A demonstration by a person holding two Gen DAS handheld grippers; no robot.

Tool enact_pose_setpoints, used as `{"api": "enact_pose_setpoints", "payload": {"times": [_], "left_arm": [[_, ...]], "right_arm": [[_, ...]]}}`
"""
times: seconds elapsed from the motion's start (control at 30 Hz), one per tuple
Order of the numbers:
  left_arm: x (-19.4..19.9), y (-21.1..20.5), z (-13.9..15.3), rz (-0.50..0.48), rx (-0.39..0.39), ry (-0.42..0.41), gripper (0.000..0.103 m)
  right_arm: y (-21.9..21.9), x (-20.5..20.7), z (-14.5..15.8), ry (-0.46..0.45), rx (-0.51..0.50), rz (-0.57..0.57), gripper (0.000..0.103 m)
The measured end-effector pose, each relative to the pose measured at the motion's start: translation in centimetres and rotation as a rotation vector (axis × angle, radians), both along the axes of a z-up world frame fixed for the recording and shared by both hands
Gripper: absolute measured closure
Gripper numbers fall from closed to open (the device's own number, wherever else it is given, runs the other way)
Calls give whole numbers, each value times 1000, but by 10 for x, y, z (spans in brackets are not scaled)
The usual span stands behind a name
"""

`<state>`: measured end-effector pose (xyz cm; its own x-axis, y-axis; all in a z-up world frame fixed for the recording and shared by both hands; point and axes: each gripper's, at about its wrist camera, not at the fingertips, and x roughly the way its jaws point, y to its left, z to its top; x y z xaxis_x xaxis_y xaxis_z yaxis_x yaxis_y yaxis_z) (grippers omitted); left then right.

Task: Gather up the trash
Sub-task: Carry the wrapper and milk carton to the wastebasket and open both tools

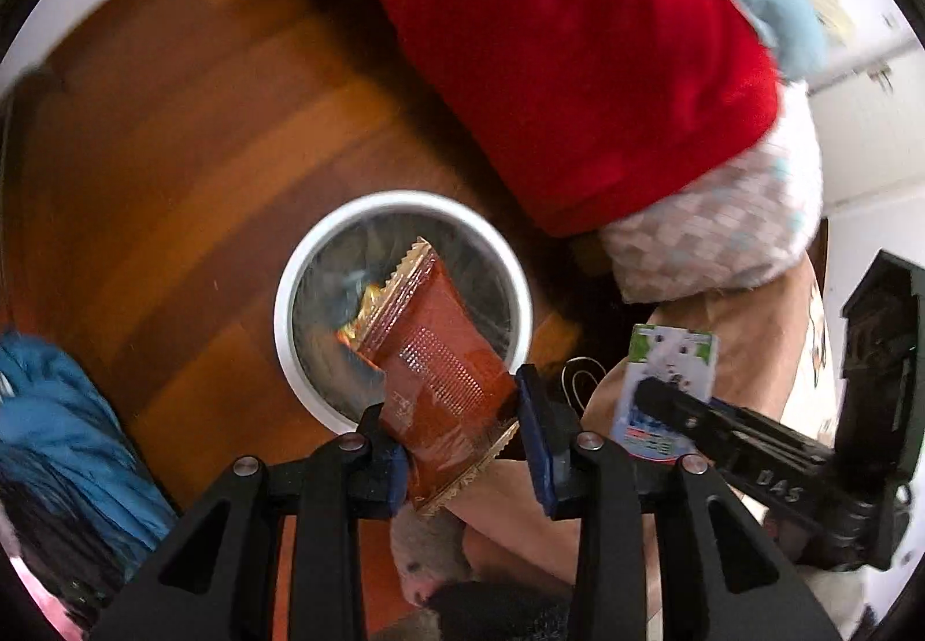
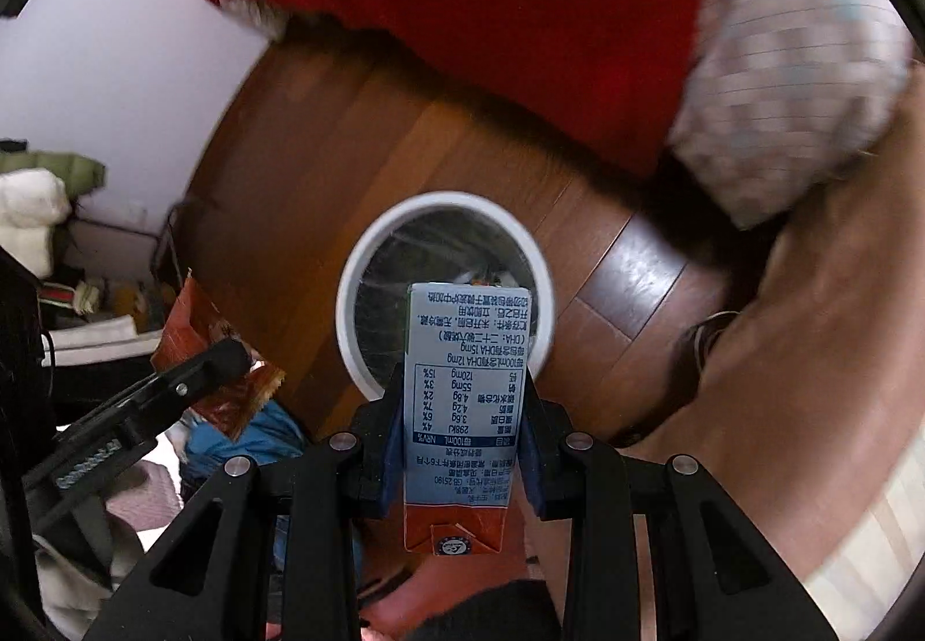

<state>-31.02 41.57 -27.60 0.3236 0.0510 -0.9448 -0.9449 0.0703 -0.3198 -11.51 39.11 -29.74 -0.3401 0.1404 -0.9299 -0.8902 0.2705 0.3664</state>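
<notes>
A round white trash bin point(image 1: 286, 294) with a clear liner stands on the wooden floor; it also shows in the right wrist view point(image 2: 445, 204). My left gripper point(image 1: 457, 444) is shut on an orange-brown snack wrapper point(image 1: 433, 369) and holds it above the bin's near rim. My right gripper point(image 2: 462, 427) is shut on a small milk carton point(image 2: 465, 398), held upright above the bin's near edge. The carton point(image 1: 670, 369) and right gripper also show to the right in the left wrist view. The wrapper point(image 2: 214, 352) shows at left in the right wrist view.
A red blanket point(image 1: 566, 51) over checked bedding point(image 1: 722, 225) hangs beyond the bin. Blue clothing point(image 1: 63, 427) lies at left on the floor. Clothes and clutter point(image 2: 40, 236) pile along the left wall. The person's trousered leg point(image 2: 809, 352) is at right.
</notes>
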Motion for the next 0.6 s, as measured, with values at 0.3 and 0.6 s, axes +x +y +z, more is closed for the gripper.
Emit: {"api": "enact_pose_setpoints", "payload": {"times": [0.3, 0.6], "left_arm": [[-20, 25, -36, 90, -39, 73, 0], [-32, -2, -19, 141, 131, 235, 0]], "right_arm": [[53, -23, -79, 15, -136, 73, 58], [47, -19, -78, -34, -97, 92, 0]]}}
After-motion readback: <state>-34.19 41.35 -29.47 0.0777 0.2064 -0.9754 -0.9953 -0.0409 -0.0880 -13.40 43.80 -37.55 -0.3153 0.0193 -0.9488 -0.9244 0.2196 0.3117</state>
